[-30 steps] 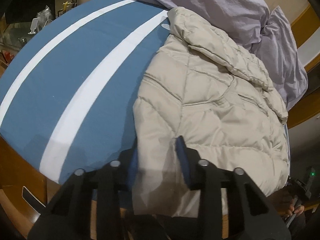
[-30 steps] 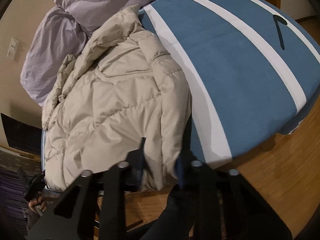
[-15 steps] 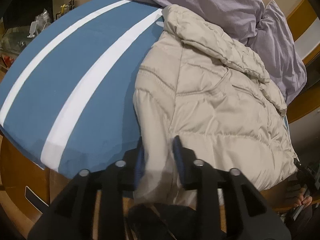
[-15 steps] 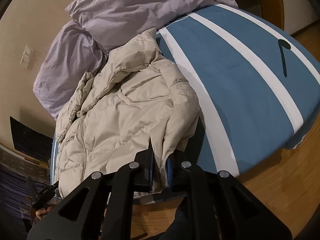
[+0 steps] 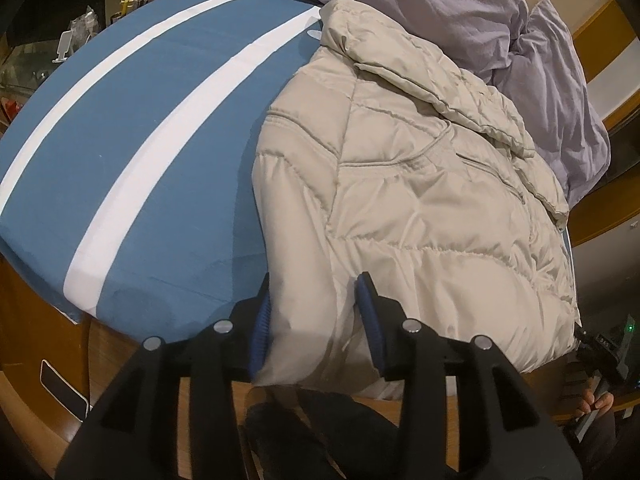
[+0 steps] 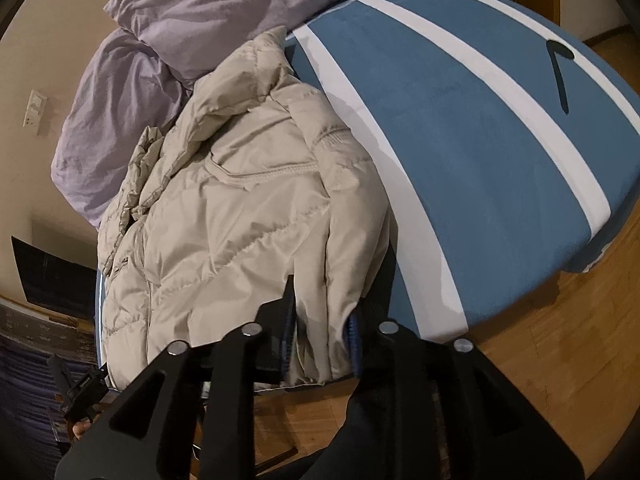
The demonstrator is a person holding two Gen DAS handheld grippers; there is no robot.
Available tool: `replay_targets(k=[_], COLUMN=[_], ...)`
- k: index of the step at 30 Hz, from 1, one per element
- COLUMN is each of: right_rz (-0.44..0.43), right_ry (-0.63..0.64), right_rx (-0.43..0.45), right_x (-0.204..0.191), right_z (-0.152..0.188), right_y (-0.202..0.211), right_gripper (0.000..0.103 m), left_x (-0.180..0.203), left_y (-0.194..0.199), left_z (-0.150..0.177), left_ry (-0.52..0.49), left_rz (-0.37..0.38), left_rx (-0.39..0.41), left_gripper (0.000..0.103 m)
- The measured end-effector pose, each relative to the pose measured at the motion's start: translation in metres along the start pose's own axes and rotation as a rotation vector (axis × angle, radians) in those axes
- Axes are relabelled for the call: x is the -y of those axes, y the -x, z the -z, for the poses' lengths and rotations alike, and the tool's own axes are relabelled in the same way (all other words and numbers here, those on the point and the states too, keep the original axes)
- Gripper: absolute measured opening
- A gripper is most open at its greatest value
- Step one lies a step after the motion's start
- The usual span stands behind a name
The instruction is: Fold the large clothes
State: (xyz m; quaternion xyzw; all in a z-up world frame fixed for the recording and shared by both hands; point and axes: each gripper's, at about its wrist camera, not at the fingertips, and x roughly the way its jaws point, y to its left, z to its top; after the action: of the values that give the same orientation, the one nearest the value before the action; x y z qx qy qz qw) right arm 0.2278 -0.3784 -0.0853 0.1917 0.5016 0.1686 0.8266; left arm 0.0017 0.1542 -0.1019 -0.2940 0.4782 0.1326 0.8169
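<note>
Left wrist view, nearest the lens: the left claw (image 5: 314, 304), black with blue pads, stands with its fingers spread wide; the hem of a beige quilted jacket (image 5: 420, 200) lies between them, but whether the pads press the cloth cannot be told. Right wrist view, nearest the lens: the right claw (image 6: 320, 312), of the same build, has the jacket's (image 6: 240, 216) other hem corner between its fingers, the fabric bunched in vertical folds there; contact with the pads cannot be confirmed.

Middle ground: the jacket lies flat on a bed (image 5: 132, 128) covered in blue with white stripes, near one side edge, its hem hanging just over the foot edge toward the claws. The shell is puffy and slightly glossy, stitched into curved and diagonal panels, with a slanted pocket seam on the chest. A sleeve is folded along the body on the side next to the open bedspread, forming a thick rounded edge. The collar is turned down and rumpled at the far end.

Far ground: a crumpled lavender duvet (image 5: 460, 12) is heaped at the head of the bed (image 6: 480, 128), touching the collar; the duvet (image 6: 180, 20) spills over the bed's side toward a beige wall. Wooden flooring (image 6: 540, 360) shows beyond the foot of the bed
</note>
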Motion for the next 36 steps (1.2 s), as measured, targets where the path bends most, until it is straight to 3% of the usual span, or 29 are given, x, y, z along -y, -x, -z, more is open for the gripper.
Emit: replay_targets(k=[2,3,4,5,9,15,22,36], right_rz=[-0.001,-0.004,-0.010,-0.022,-0.042,-0.064,-0.058,-0.052], right_ry=[-0.013,-0.019,-0.020,-0.019,-0.002,0.054,0.106,0.188], right_rx=[-0.010,-0.011,-0.009,0.003,0.069,0.165,0.232,0.316], right_x=[0.002,0.003,0.004,0.004,-0.005,-0.037,-0.071,-0.131], right_z=[0.002,0.003,0.003,0.004,-0.003,-0.030,-0.077,-0.186], right_y=[-0.003,-0.004,-0.003,-0.001,0.015,0.035,0.036,0.017], right_gripper=[0.031,0.031,0.029,0.016,0.011,0.011,0.011,0.011], left_x=[0.003,0.004,0.005,0.005,0.008,0.024,0.055,0.101], left_y=[0.000,0.000,0.002,0.004,0.019,0.051,0.073,0.056], left_z=[0.001,0.001,0.000,0.000,-0.009,-0.038,-0.092,-0.215], left_ry=[-0.008,-0.010,-0.011,-0.010,-0.001,-0.020,-0.083,-0.103], left_rz=[-0.007,-0.007,-0.005,-0.004,0.017,0.044,0.001,-0.079], left_rx=[-0.001,0.001,0.007,0.012,0.053,0.158,0.275,0.363], left_gripper=[0.039,0.031,0.027,0.020,0.013,0.011,0.011,0.010])
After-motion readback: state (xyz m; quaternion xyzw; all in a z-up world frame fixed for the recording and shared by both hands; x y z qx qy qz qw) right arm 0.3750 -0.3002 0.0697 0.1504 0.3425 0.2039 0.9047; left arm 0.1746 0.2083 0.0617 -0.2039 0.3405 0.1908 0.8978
